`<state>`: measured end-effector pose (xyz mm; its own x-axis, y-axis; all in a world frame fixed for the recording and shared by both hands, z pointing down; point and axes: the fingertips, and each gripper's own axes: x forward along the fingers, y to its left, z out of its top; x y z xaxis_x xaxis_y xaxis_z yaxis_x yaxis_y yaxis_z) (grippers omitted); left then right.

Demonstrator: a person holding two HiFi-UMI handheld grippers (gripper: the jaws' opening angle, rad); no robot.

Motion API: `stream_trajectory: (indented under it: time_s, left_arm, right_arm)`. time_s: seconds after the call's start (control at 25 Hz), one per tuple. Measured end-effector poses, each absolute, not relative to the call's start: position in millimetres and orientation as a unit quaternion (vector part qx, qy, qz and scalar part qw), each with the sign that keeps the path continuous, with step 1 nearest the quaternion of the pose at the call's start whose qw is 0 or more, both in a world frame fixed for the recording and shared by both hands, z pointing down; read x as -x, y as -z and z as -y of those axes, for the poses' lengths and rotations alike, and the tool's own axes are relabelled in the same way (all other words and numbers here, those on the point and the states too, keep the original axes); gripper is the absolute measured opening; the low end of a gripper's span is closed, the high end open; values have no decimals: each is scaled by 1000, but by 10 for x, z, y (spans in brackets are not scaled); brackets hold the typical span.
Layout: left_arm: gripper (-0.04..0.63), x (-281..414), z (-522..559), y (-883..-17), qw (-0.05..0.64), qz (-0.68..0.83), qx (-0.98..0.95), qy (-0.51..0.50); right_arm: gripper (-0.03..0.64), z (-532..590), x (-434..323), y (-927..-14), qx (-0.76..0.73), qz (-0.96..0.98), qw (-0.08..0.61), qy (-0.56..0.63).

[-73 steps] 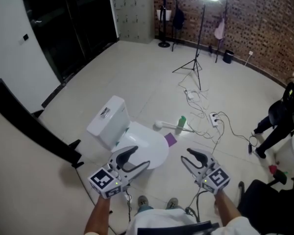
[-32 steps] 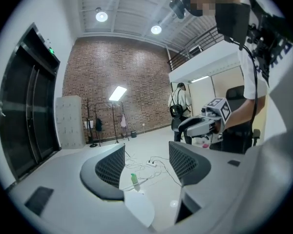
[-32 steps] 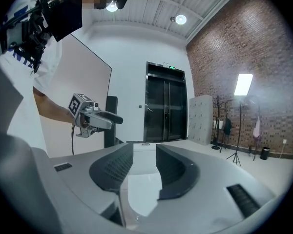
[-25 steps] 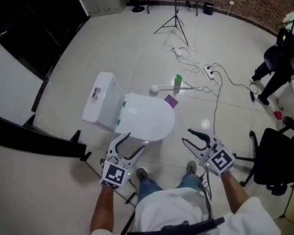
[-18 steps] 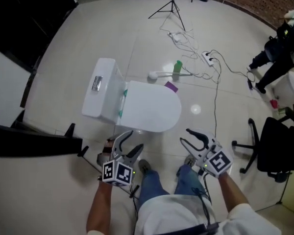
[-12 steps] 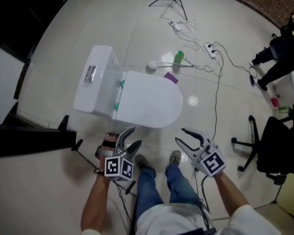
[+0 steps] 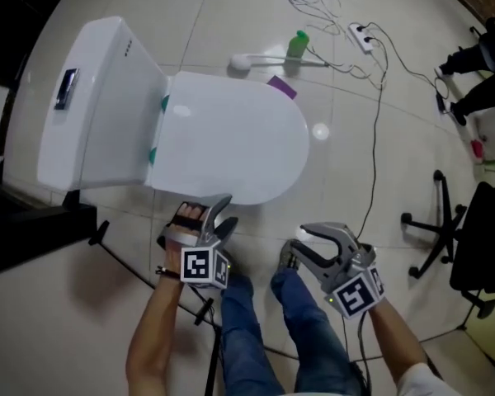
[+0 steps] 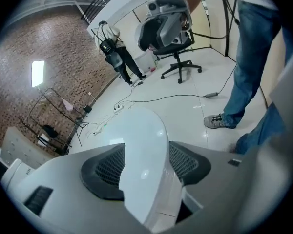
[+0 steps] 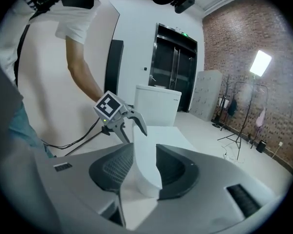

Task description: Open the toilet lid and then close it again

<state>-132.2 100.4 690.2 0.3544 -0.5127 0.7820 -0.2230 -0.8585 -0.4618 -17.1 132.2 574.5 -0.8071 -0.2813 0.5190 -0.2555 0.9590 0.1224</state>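
The white toilet stands with its lid [image 7: 231,143] down and its tank [image 7: 91,106] at the left of the head view. My left gripper [image 7: 220,211] is at the lid's near rim, pointing down, jaws apart. In the left gripper view the lid [image 8: 136,145] runs away between the spread pads of that gripper [image 8: 146,167]; I see no pad pressing on it. My right gripper [image 7: 313,239] hangs open over the floor, right of the bowl and apart from it. From the right gripper view the toilet [image 9: 154,111] and the left gripper [image 9: 134,133] show beyond its open jaws [image 9: 144,169].
A white toilet brush [image 7: 260,58], a green bottle [image 7: 297,44] and a purple pad [image 7: 282,87] lie behind the bowl. Cables and a power strip [image 7: 363,35] trail on the floor. An office chair [image 7: 470,238] stands at the right. My legs [image 7: 305,320] are just below the grippers.
Both grippers have sunk toward the toilet, which now fills more of the view. The left gripper rolled and came up to the lid's near rim. Both pairs of jaws stayed apart.
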Motion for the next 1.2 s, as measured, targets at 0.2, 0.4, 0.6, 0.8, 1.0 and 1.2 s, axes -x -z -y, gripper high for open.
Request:
stream_trajectory:
  time_s: [0.2,0.4,0.6,0.8,1.0,1.2]
  left_arm:
    - [276,1267,-858,-7500,176,-210,788,552]
    - [276,1270,-824,-7699,184,-208,781,559]
    - [278,1238,-772,-7643,207,-211,772,563]
    - [278,1243,-798,-7694,219,-197,757,583]
    - [268,1240,-805,-7709,200,-217,756,585]
    - [241,1264,-809,-7622,216,-259,744,576]
  right_arm:
    - [140,-1458,87,-6321,-133,951,280,13]
    - [140,-1528,7,-6553,-137,952,272,4]
    - [140,-1505,-56,-6637,-145,953,267,-4]
    - [140,-1402,-82,-6695,-165,952,257,-23]
    - [140,-1337,-96,-6721,-178,949,256,-40]
    - [140,-1270,-128,-6637,-182,950,252,-28]
